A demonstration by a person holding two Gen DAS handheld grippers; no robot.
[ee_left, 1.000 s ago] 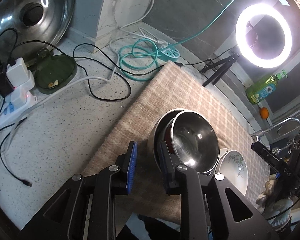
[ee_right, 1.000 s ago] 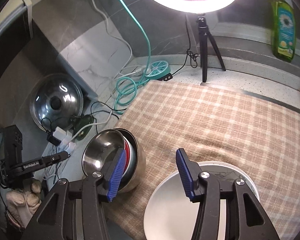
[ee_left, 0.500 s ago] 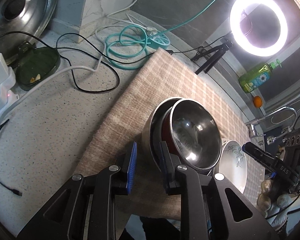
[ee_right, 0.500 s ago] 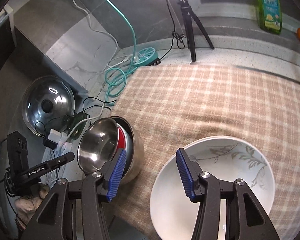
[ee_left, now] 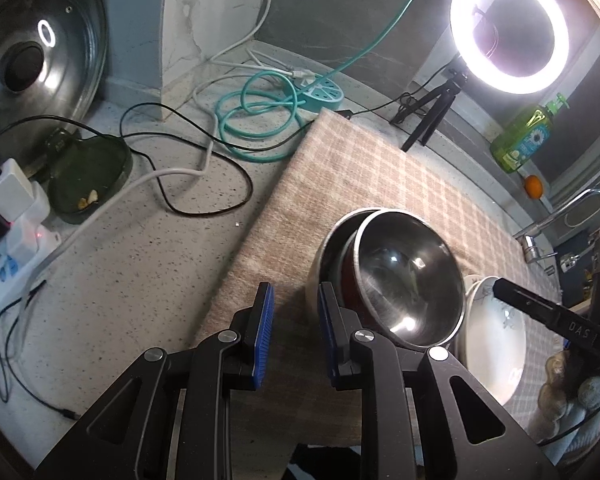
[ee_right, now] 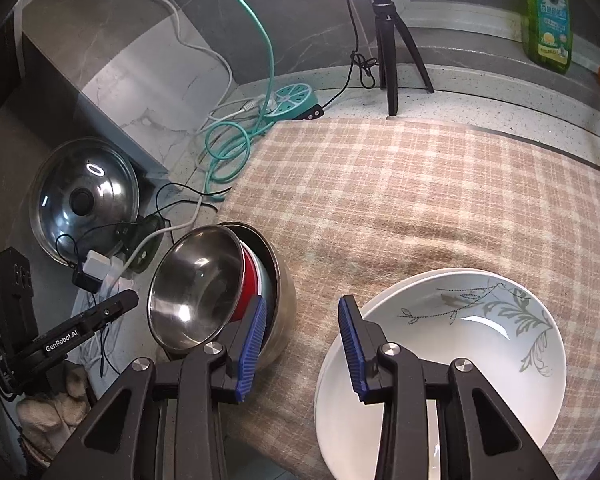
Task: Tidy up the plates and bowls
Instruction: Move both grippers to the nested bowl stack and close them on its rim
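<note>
A steel bowl leans tilted in a nest of bowls: a red bowl and a larger steel bowl on a plaid cloth. White floral plates are stacked to the right; they also show in the left wrist view. My left gripper is open and empty, just left of the bowl nest. My right gripper is open and empty, between the bowls and the plates.
A ring light on a tripod, a green soap bottle and an orange stand at the back. A teal cord reel, cables, a power strip, a glass lid and a green dish lie left.
The left gripper's view shifted back slightly to the left and away from the bowls. The right gripper moved forward over the plates. Both stayed open.
</note>
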